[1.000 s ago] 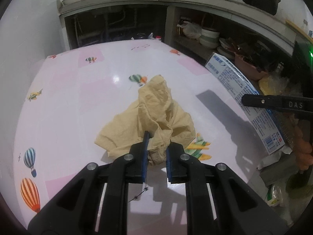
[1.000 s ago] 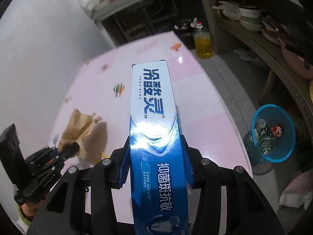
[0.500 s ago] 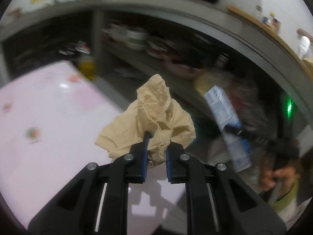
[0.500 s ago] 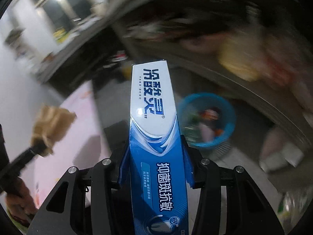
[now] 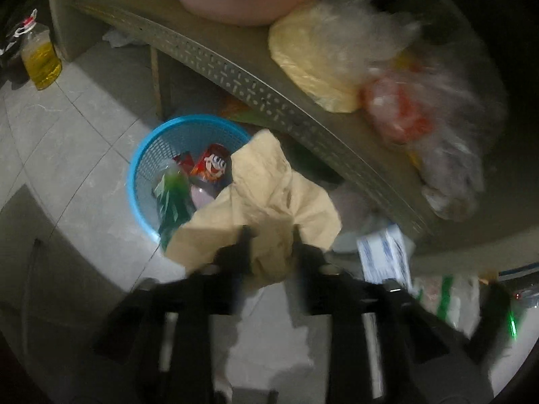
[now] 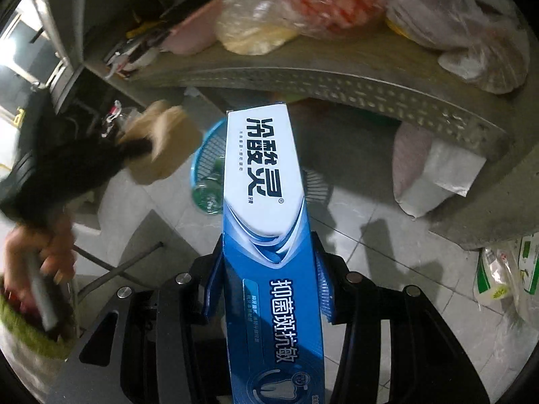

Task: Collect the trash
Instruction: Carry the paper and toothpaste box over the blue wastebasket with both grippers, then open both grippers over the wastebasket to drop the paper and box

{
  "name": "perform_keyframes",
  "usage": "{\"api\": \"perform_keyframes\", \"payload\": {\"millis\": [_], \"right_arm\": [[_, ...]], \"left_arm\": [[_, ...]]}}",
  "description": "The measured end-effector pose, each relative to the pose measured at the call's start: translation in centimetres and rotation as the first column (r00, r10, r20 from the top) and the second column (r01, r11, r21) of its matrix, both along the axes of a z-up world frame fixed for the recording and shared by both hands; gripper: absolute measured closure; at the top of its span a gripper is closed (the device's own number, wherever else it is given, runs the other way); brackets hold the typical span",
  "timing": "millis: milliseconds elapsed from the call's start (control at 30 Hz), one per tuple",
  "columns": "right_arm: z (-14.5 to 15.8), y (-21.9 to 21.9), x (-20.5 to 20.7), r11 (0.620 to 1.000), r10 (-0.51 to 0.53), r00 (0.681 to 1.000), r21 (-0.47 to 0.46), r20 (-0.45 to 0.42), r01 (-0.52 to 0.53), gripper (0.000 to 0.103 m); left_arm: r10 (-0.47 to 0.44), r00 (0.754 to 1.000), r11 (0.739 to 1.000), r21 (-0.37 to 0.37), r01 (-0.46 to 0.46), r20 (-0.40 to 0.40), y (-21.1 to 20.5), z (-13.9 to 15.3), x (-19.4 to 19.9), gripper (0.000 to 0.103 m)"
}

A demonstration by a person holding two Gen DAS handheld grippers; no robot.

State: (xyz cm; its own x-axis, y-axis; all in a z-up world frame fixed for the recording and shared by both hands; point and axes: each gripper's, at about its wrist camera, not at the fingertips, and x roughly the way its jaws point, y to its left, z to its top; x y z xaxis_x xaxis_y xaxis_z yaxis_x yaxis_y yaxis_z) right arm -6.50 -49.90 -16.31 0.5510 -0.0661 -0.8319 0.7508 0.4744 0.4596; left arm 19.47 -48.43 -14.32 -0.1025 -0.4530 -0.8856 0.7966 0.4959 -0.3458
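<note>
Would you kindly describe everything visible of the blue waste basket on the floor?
The blue basket is round, plastic-looking, with latticed walls and a solid rim. It stands upright on the grey tiled floor, beside a low perforated shelf. It holds a red snack packet and a green wrapper. The crumpled tan paper and the toothpaste box partly hide it.

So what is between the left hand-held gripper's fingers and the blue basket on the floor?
The crumpled tan paper. In the left wrist view it sits between the opening jaws of the left hand-held gripper and covers the near right rim of the blue basket. Nothing else intervenes.
</note>
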Motion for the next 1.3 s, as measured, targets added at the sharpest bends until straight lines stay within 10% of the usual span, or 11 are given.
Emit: {"api": "perform_keyframes", "payload": {"millis": [267,600,833,1300], "right_arm": [[-3.0,-1.4,0.9,0.999,-0.009,0.999,0.047,-0.038,0.011,0.058],[-7.0,-4.1,11.6,0.995,-0.013,0.999,0.096,-0.037,0.016,0.056],[-12.4,-6.2,20.1,0.992,-0.087,0.976,0.067,-0.201,0.102,0.040],[-1.0,2.4,9.0,0.989,-0.007,0.996,-0.151,-0.089,-0.006,0.039]], "left_arm": [[0.113,0.994,0.994,0.013,-0.113,0.012,-2.3,-1.5,3.0,0.047],[0.117,0.986,0.988,-0.112,-0.104,0.118,7.3,8.1,2.4,0.040],[0.117,0.976,0.981,-0.174,-0.085,0.185,16.1,12.6,0.1,0.031],[0.354,0.878,0.907,-0.348,-0.238,0.323,31.9,16.1,-6.0,0.013]]}}
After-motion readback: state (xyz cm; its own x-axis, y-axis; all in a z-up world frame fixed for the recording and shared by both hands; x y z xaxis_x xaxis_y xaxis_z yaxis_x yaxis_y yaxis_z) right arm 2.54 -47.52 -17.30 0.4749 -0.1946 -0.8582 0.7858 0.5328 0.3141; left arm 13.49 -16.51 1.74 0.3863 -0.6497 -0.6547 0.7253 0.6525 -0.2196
